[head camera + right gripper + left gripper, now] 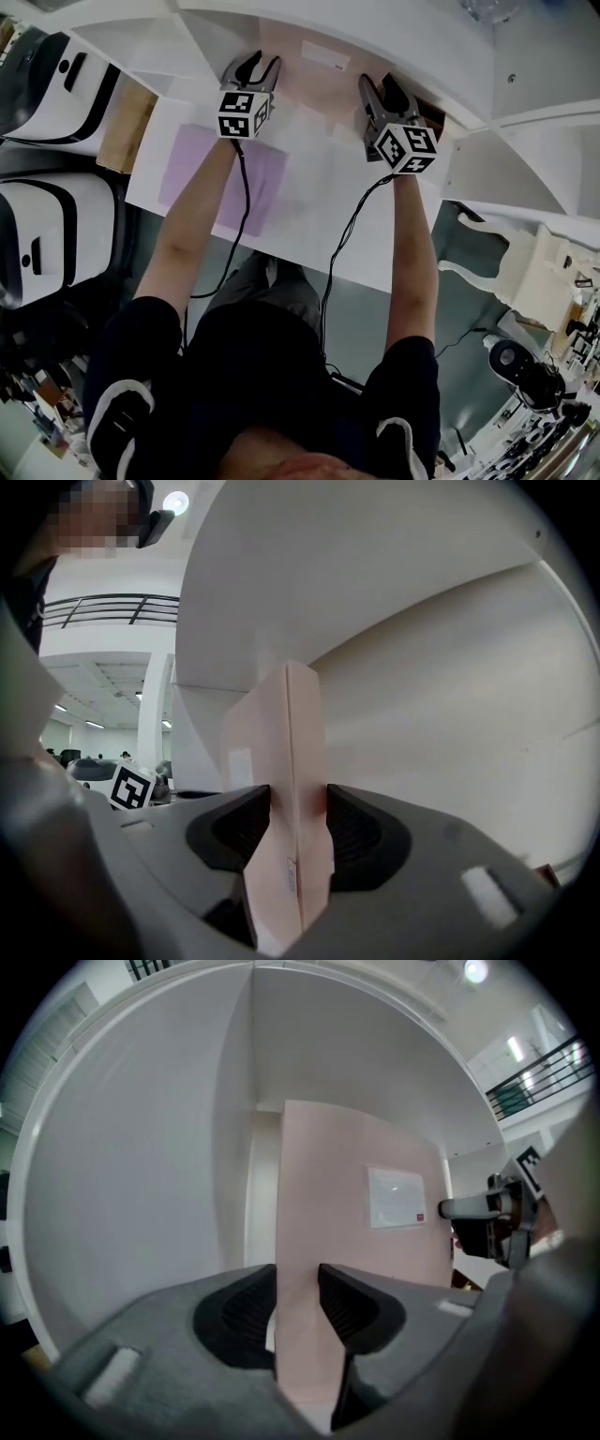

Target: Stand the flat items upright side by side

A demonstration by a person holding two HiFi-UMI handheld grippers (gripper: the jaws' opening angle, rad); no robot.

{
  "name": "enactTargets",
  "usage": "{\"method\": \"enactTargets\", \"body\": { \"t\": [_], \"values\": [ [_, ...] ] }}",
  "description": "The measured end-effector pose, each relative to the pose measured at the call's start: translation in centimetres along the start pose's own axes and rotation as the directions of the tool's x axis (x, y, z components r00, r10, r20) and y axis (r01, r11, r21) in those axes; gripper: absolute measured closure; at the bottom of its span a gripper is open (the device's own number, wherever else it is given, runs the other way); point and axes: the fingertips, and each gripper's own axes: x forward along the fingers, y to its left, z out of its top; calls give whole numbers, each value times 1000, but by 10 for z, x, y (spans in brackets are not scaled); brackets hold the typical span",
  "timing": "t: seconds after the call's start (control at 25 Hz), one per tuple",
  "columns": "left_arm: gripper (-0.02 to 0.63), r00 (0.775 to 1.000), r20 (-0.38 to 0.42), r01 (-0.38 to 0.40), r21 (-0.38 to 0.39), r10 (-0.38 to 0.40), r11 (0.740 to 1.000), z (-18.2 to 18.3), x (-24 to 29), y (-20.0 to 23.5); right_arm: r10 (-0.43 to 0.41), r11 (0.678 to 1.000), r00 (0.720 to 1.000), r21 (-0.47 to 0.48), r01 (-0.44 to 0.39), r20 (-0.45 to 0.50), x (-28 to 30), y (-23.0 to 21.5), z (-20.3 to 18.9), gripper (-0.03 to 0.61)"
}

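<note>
Pink folder (314,80): standing on edge, spanning lengthwise between 2 grippers.
Left gripper (254,66): clamping its left end.
Right gripper (382,92): clamping its right end.

The head view is unevenly lit: the white shelf (319,206) glows almost washed out, while the person's dark top (253,375) and the floor beside it sink into murk. Both gripper views are fisheye, bowing straight edges and ringed by black corners. A ceiling lamp (476,971) flares at the top of the left gripper view, a second lamp (175,502) in the right. Light falls soft and even on the pink folder (347,1241) – the jaws nearest the lens are blurred
</note>
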Motion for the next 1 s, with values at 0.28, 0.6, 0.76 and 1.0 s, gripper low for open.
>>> {"method": "enactTargets", "body": {
  "t": [0.28,0.6,0.76,1.0],
  "values": [
    [468,990,0,-140,20,140,990,-1,20,9,50,998,998,-36,-51,-24,21,-19,-8,400],
    [610,983,11,-183,78,183,980,-3,46,-4,130,970,975,-180,-163,-179,45,-8,-55,423],
    [607,978,-34,-202,65,204,977,-26,59,-4,71,984,982,-147,-97,-174,57,-18,-73,433],
    [607,973,-64,-221,49,224,974,-38,65,7,72,982,980,-156,-102,-184,66,-25,-69,436]
  ]
}}
